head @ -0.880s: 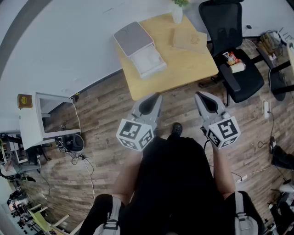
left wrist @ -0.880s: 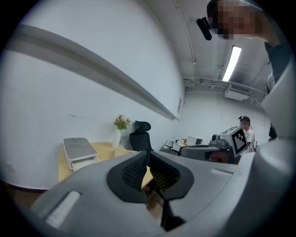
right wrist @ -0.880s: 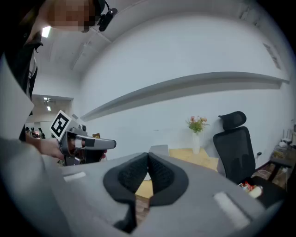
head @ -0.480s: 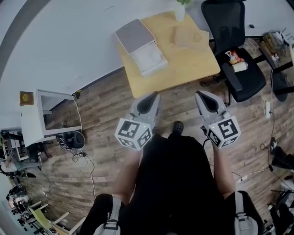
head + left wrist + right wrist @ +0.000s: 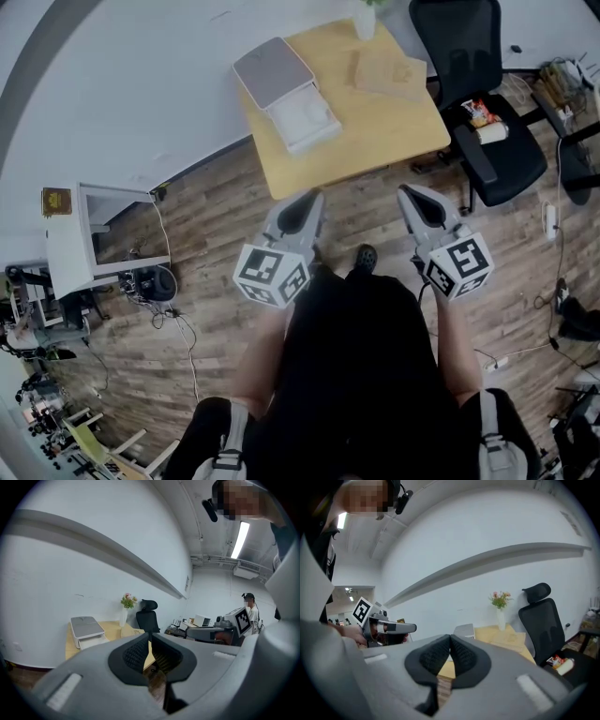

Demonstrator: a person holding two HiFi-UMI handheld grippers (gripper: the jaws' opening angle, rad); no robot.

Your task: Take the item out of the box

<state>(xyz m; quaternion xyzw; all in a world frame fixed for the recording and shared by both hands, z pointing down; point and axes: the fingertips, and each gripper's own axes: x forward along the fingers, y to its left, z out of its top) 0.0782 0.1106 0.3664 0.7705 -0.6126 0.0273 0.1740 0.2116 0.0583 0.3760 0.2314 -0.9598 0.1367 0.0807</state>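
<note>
Left gripper (image 5: 314, 196) and right gripper (image 5: 405, 193) closed; box (image 5: 286, 94) lies lengthwise, slanting away leftward.

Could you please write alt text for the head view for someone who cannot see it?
From above: a person on wood flooring holds the left gripper and right gripper, both shut and empty, short of a wooden table bearing a grey box.

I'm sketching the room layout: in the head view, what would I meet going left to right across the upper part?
white cabinet → box → vase → black office chair
</note>
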